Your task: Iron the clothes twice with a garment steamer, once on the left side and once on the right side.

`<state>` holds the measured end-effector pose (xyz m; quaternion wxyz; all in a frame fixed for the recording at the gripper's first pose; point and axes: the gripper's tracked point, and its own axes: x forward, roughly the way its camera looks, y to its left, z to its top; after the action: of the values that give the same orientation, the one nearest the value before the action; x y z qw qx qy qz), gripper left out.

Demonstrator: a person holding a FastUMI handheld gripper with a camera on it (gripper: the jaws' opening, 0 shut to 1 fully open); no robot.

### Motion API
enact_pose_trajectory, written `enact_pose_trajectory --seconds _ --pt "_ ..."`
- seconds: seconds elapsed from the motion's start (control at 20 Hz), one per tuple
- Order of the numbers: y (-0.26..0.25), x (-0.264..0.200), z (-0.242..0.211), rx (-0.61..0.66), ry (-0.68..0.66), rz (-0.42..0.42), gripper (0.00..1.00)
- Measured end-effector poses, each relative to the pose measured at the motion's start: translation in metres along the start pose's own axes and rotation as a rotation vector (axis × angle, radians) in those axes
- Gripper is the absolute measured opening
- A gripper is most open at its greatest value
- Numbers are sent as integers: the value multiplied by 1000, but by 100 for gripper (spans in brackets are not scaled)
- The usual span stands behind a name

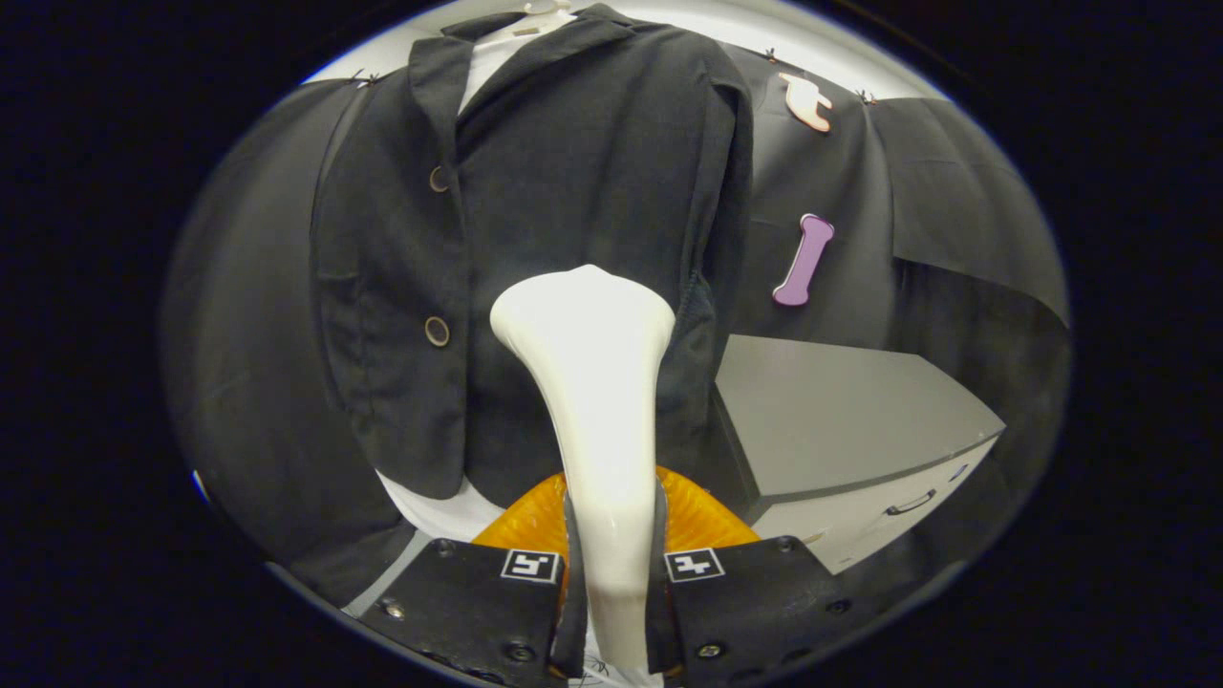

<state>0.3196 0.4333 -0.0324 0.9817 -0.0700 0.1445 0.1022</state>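
Note:
A black jacket (573, 191) hangs on a hanger over a white shirt, straight ahead of me. My gripper (612, 564) is shut on the white handle of the garment steamer (597, 420), both fingers pressing its neck. The steamer's wide head (583, 311) rises beyond the fingers and rests against the jacket's right front panel, below chest height and just right of the lower button (437, 331). An orange part of the steamer (693, 516) shows behind the fingers. The head's face is hidden against the cloth.
A grey cabinet with a drawer handle (860, 430) stands to the right of the jacket, close to its hem. Black cloth walls surround the jacket on both sides. A white shirt hem (435, 511) hangs below the jacket's left panel.

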Motion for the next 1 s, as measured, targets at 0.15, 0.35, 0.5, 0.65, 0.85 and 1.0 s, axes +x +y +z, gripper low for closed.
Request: enact_pose_trajectory --seconds 0.15,0.35,0.5,0.65,0.85,1.0 --pt "5 5 -23 -9 37 12 27" --pt "7 11 -69 -5 100 20 27" --pt "7 17 -97 -10 141 21 27" --pt "7 18 -105 -16 144 26 27" --pt "6 16 -111 -11 168 35 27" --pt "3 4 -103 12 166 50 27"
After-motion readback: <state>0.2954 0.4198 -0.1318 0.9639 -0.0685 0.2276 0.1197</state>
